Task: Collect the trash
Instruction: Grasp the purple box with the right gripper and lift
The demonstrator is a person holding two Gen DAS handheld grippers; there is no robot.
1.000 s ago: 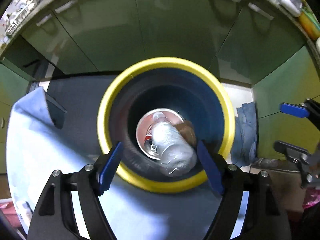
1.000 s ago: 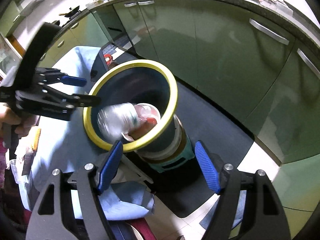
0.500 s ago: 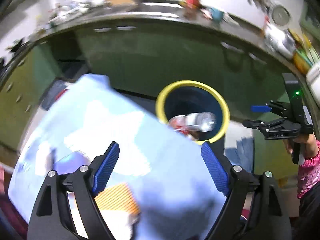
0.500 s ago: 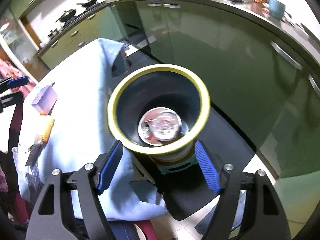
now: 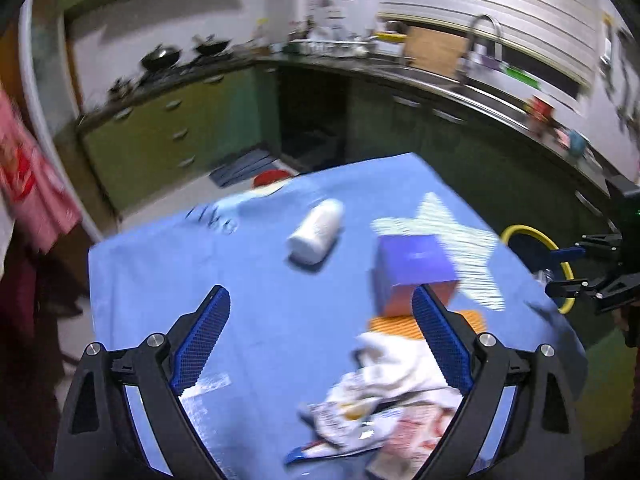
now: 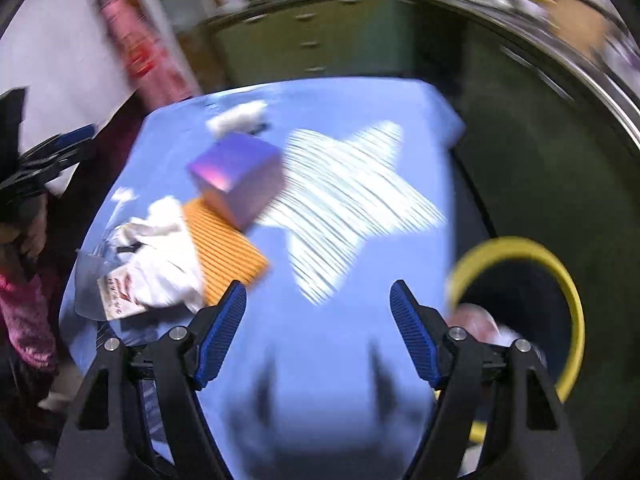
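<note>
1. A table draped in a light blue cloth [image 5: 256, 288] with a white striped star print [image 6: 352, 200] stands in a kitchen with green cabinets [image 5: 160, 136].
2. The left gripper [image 5: 320, 340] hangs over the cloth, its blue-padded jaws spreading wider with nothing between them.
3. The right gripper [image 6: 318, 332] is over the near edge of the cloth, jaws held wide apart and empty.
4. A white plastic bottle [image 5: 316, 236] lies on its side towards the far part of the cloth.
5. A purple cardboard box [image 6: 236, 176] sits nearer the middle, one corner over a flat orange ribbed sheet [image 6: 224, 248].
6. Touching that sheet lies a heap of crumpled white paper and printed wrappers [image 6: 156, 264], close to the left gripper's right-hand finger.
7. Beside the table's right edge, lower down, stands a dark round bin with a yellow rim [image 6: 560, 276]; something pale and blurred shows inside it.
8. A hand in a pink sleeve [image 6: 24, 312] grips the left tool's handle.
</note>
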